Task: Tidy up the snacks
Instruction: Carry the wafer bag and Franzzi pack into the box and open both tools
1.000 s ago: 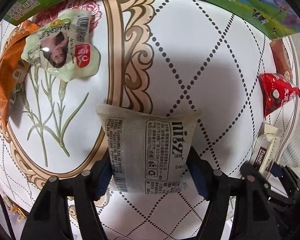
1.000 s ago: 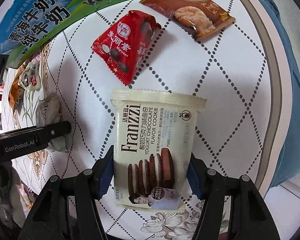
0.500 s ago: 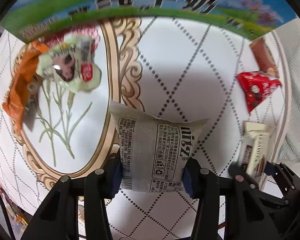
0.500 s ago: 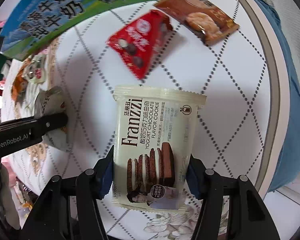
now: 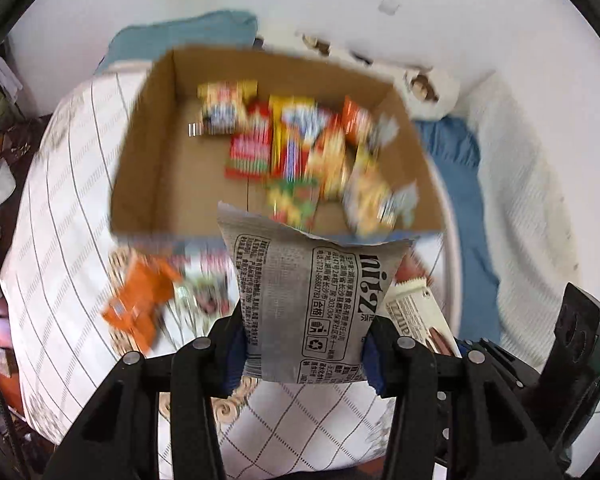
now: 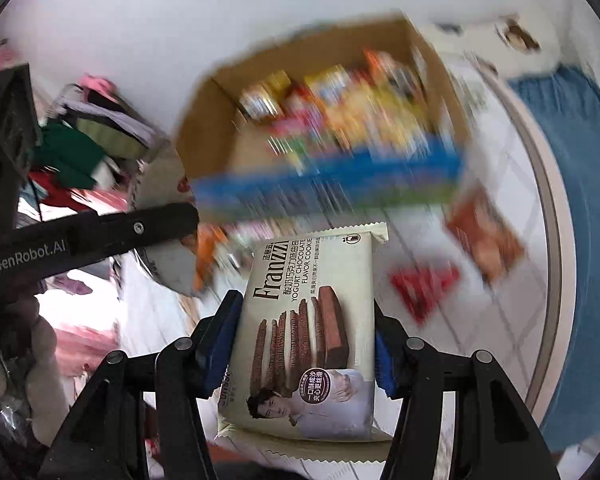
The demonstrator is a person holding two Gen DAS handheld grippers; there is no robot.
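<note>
Both hands carry a packet above the patterned table [image 5: 308, 424], and the coming move turns on where the cardboard box [image 5: 148, 152] lies: ahead of and beyond both claws, its open top facing up and already part-filled with bright snack packs. The left gripper [image 5: 304, 344] is clenched on the grey packet [image 5: 312, 304], whose long axis runs up and away from the jaws, so its free top edge overlaps the box's near wall in the left wrist view. The right gripper [image 6: 306, 344] has the Franzzi cookie pack [image 6: 312, 332] between its blue pads; its jaws are closing, pressing the pack's sides, and the pack likewise stands lengthwise, pointing toward the box. In the right wrist view the left gripper reaches in from the left, beside the box's near left corner, so the left hand looks the nearer, though motion blur makes that hard to settle. Loose packets remain on the table below, among them an orange one [image 5: 136, 304] and a red one [image 6: 424, 284].
</note>
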